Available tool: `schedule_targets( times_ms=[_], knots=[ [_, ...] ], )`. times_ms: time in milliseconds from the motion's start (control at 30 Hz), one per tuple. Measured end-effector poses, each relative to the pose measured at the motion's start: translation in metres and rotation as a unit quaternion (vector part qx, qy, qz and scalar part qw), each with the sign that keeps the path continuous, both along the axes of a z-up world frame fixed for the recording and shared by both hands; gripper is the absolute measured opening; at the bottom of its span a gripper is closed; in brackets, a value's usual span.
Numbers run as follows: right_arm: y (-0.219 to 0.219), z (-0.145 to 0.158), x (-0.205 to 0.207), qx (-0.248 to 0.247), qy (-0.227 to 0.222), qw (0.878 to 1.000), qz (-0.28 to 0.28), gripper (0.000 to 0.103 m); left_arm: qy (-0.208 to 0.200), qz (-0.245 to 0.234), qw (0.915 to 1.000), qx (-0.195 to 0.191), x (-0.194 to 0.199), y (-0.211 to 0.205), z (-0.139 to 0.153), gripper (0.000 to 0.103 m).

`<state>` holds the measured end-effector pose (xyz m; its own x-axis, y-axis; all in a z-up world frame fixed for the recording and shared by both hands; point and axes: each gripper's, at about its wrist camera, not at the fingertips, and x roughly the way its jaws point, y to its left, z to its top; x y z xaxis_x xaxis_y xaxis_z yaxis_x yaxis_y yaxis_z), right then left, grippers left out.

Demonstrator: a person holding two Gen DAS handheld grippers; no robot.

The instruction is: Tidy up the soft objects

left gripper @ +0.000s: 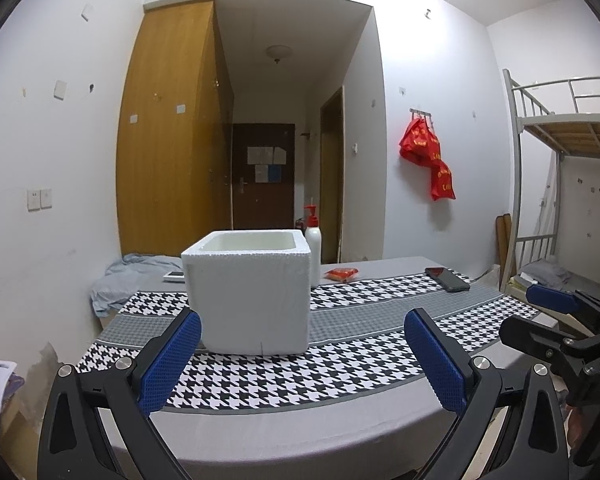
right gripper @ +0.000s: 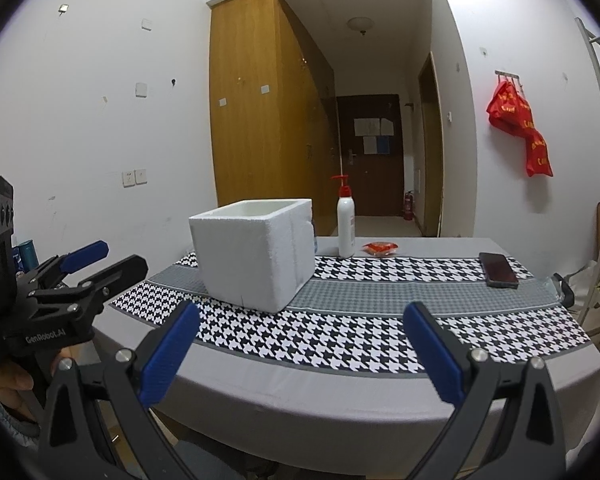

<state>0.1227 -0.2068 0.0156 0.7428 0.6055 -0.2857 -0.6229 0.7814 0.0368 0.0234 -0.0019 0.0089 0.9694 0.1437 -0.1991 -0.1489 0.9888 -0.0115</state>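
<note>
A white foam box (left gripper: 246,296) (right gripper: 256,252) stands open-topped on the houndstooth tablecloth (left gripper: 340,368) (right gripper: 340,340). A crumpled pale blue cloth (left gripper: 128,276) lies at the table's far left, behind the box. A small red packet (left gripper: 342,274) (right gripper: 380,248) rests near the far edge. My left gripper (left gripper: 303,320) (right gripper: 122,256) is open and holds nothing, hovering over the near edge in front of the box. My right gripper (right gripper: 302,312) (left gripper: 518,311) is open too, to the right of the left one, with nothing between its blue pads.
A white pump bottle (left gripper: 313,248) (right gripper: 346,226) with a red top stands behind the box. A dark phone (left gripper: 447,279) (right gripper: 497,269) lies at the right. A metal bunk bed (left gripper: 560,128) is right of the table. A hand (right gripper: 12,384) grips the left tool.
</note>
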Motion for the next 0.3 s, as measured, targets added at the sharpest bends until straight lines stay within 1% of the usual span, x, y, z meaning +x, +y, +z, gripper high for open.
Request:
schedule_targets(
  times_ms=[233,300],
  knots=[
    [0.0018,0.0008,0.0008,-0.001,0.002,1.000,0.000,0.103,-0.004,0.005,1.0000,-0.001,-0.0015,0.0001,-0.0013,0.102],
    [0.0022,0.0005,0.0009,0.000,0.003,1.000,0.001,0.103,0.002,0.002,1.0000,-0.001,-0.0001,0.0002,-0.0020,0.102]
  ],
)
